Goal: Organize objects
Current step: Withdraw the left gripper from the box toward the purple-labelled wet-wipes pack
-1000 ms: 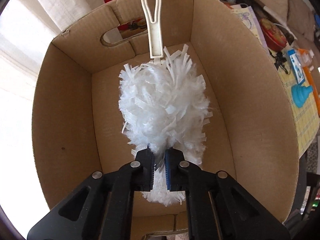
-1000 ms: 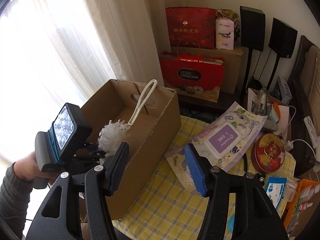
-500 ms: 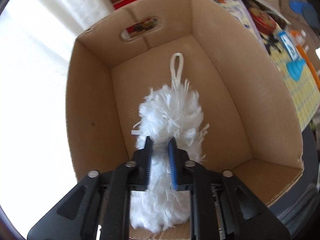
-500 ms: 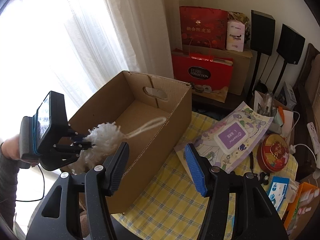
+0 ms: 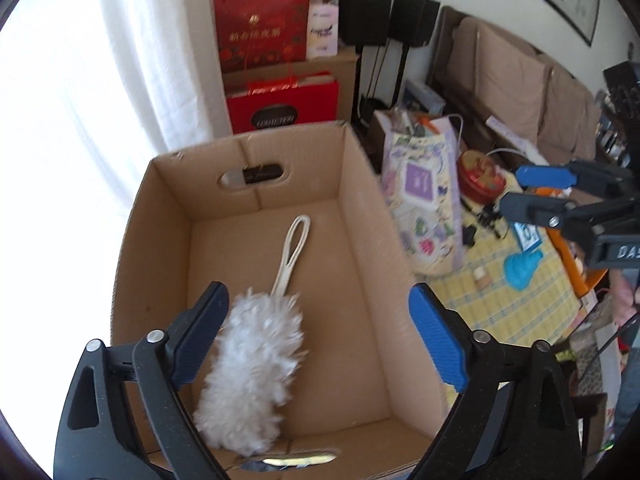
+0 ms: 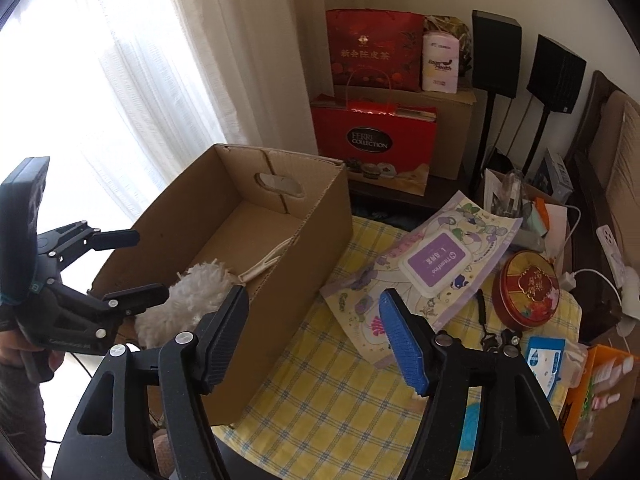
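Hovering over the cardboard box [image 5: 368,240], left gripper [image 5: 316,336] jaws have just been opening, nothing pinched; duster [image 5: 252,364] lies below them on the floor. Right gripper [image 6: 316,340] wide, empty. Risk: fibres maybe snagging left pad, blurry, dragging it out.

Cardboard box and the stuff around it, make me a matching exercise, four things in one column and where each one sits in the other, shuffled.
1. white duster
2. wet wipes pack
3. red round tin
4. red gift bag

a. behind the cardboard box
b. inside the box
c. on the checked cloth, beside the box
d. right of the wipes

1-b, 2-c, 3-d, 4-a
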`<state>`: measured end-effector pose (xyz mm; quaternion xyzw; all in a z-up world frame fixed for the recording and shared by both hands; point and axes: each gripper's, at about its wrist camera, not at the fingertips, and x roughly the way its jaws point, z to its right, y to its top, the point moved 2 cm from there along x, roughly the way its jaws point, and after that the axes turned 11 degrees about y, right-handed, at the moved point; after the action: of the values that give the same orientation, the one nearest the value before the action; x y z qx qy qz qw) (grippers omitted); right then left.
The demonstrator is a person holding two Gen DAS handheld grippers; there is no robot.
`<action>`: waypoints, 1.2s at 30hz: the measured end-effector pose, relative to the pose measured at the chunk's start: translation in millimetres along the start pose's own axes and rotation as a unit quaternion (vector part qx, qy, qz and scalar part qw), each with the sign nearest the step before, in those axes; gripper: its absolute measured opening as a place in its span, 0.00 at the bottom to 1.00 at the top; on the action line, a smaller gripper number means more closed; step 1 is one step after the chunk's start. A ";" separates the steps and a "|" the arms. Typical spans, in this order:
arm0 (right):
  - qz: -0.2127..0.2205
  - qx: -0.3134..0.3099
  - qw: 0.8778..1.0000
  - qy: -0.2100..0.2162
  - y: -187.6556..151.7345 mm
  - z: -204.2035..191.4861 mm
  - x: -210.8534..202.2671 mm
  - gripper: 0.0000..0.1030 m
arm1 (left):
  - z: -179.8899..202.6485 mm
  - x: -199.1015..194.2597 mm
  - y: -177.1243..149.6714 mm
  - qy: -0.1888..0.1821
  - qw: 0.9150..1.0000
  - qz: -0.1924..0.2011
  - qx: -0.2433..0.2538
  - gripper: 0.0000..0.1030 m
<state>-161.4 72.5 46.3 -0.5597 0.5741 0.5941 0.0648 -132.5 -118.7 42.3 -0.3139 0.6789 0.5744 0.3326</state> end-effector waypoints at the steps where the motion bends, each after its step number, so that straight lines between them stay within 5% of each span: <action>1: 0.000 0.004 1.000 -0.005 -0.5 4.5 -1.3 0.75 | 6.0 -1.1 3.1 -0.004 1.000 0.005 -0.001 0.90; 16: -0.001 0.098 0.993 -0.067 -7.2 102.3 -20.1 0.80 | 114.2 12.2 20.1 -0.069 0.998 0.000 -0.002 0.96; 25: 0.001 0.130 0.987 -0.090 -3.0 153.8 -20.7 0.80 | 174.4 37.9 12.2 -0.053 0.999 0.002 0.012 0.96; 36: -0.007 0.139 0.985 -0.100 4.7 196.1 -1.1 0.80 | 194.9 90.2 5.3 -0.032 0.999 -0.025 -0.017 0.96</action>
<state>-280.1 219.5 -6.1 -0.4866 0.6382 0.5609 0.2032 -171.5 70.8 -51.1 -0.3179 0.6504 0.5869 0.3626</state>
